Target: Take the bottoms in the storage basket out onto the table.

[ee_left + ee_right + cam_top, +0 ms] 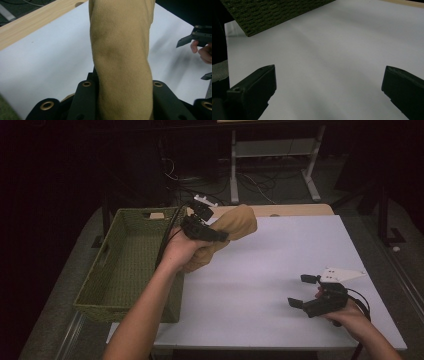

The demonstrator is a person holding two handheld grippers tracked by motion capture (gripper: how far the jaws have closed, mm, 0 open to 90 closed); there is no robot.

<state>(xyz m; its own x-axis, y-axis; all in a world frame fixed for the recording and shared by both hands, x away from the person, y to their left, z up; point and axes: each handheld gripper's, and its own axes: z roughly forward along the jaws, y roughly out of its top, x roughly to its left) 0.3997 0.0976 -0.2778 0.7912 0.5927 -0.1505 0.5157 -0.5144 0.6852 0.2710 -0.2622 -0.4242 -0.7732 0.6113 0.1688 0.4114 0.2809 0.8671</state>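
Tan ribbed knit cloth [235, 227] is pinched in the left gripper [212, 234], up off the white table [280, 265] just right of the green woven basket [125, 265], so the pickup looks done. Drop-off into the basket remains, while the right gripper [302, 291] waits spread and empty, near right.

The high view looks forward and down over the whole white tabletop [280, 270], basket [125, 265] at left of frame. The left gripper view sits very near a tan cloth [122, 55], tabletop behind. The right gripper view looks low across the tabletop toward the basket's wall [269, 12], upper left.
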